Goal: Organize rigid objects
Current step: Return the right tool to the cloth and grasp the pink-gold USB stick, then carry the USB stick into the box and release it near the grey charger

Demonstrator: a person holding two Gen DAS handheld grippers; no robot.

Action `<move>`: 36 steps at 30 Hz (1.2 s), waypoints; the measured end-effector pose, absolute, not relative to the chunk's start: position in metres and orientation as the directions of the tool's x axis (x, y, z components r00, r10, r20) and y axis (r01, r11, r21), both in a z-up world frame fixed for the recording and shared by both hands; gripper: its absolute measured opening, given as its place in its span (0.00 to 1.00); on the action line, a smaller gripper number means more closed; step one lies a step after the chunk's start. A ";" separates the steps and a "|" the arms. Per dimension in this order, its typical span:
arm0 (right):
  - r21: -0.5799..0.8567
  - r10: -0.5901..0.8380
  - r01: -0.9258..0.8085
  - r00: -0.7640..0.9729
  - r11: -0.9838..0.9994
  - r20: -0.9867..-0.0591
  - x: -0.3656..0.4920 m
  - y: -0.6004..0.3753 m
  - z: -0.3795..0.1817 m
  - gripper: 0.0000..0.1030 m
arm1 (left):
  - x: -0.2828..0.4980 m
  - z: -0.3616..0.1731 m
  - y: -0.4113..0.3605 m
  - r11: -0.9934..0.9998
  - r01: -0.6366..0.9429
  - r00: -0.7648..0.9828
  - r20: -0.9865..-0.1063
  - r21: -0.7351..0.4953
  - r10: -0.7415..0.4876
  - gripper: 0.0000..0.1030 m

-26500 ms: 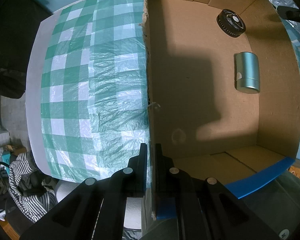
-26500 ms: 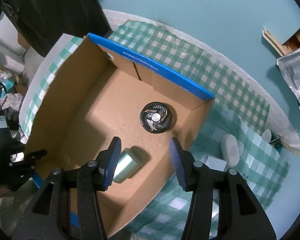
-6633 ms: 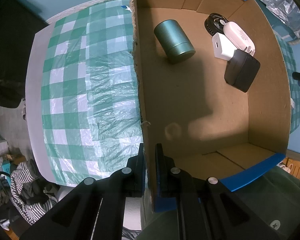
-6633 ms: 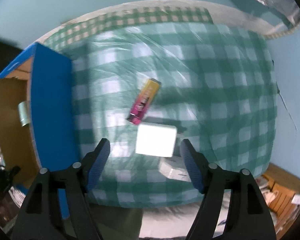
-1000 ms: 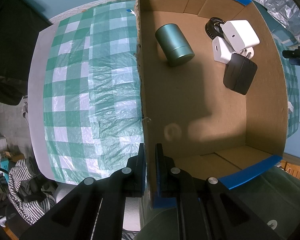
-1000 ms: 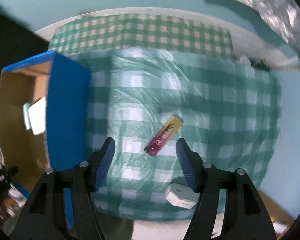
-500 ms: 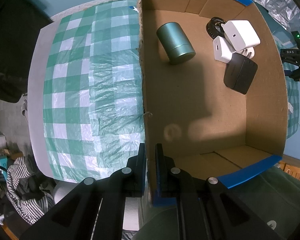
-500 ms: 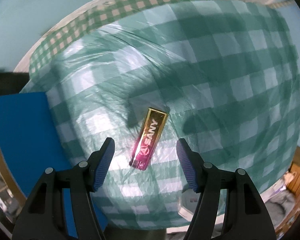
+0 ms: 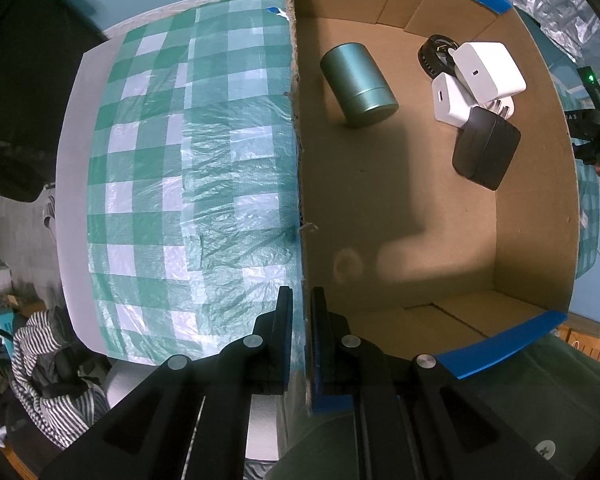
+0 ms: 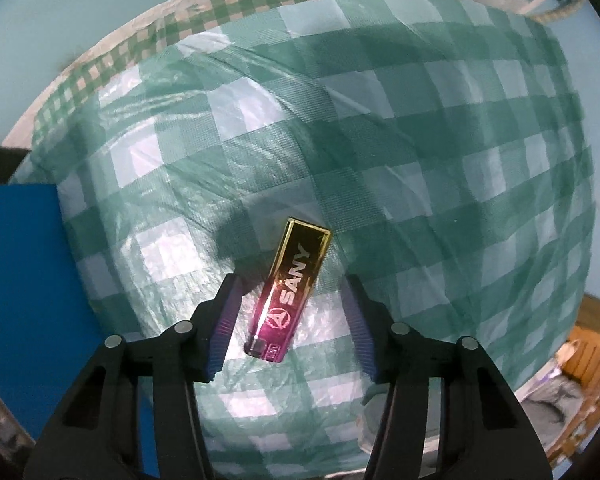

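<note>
the lighter (image 10: 290, 296) is showing a glossy, mirror-like metallic shell shading from gold to magenta, lying on a thin, crinkled plastic film over the green checked tablecloth (image 10: 420, 160). the cardboard box (image 9: 420, 208) is presenting matt brown board with a rough, frayed cut edge and smooth blue-printed flaps. inside, the cylindrical tin (image 9: 358, 84) is looking like brushed teal metal, the two white chargers (image 9: 488, 70) smooth plastic, the black adapter (image 9: 486, 148) matt plastic.

"SANY" on gold-magenta lighter (image 10: 291, 293)
</note>
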State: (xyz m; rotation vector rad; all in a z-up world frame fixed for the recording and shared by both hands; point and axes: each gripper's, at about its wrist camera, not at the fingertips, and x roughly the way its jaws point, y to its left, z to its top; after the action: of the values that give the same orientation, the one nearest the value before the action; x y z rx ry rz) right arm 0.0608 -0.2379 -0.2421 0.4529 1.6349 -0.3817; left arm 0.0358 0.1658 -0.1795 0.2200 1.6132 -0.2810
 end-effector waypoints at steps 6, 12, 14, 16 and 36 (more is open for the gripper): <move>0.021 0.072 0.476 -0.089 0.879 -0.993 0.057 -0.238 -0.240 0.22 | 0.036 -0.180 0.166 0.950 0.310 -0.063 -0.998 -0.048 -0.030 0.08; 0.046 0.093 0.428 -0.091 0.903 -0.992 0.056 -0.237 -0.238 0.21 | 0.036 -0.180 0.167 0.950 0.308 -0.064 -0.997 -0.048 -0.030 0.08; 0.047 0.087 0.399 -0.084 0.916 -0.993 0.054 -0.235 -0.232 0.21 | 0.035 -0.180 0.168 0.950 0.308 -0.065 -0.997 -0.049 -0.030 0.08; 0.047 0.083 0.368 -0.080 0.929 -0.993 0.053 -0.233 -0.225 0.21 | 0.035 -0.180 0.168 0.950 0.307 -0.067 -0.997 -0.050 -0.030 0.08; 0.133 0.133 0.125 0.005 0.983 -0.991 0.064 -0.179 -0.152 0.21 | 0.037 -0.176 0.162 0.946 0.320 -0.068 -0.997 -0.052 -0.032 0.08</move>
State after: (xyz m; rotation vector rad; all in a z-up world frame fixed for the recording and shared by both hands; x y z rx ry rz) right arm 0.0638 -0.1789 -0.1518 0.2034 1.5695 0.0070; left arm 0.0366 0.1619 -0.1761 0.2248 1.6177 -0.2929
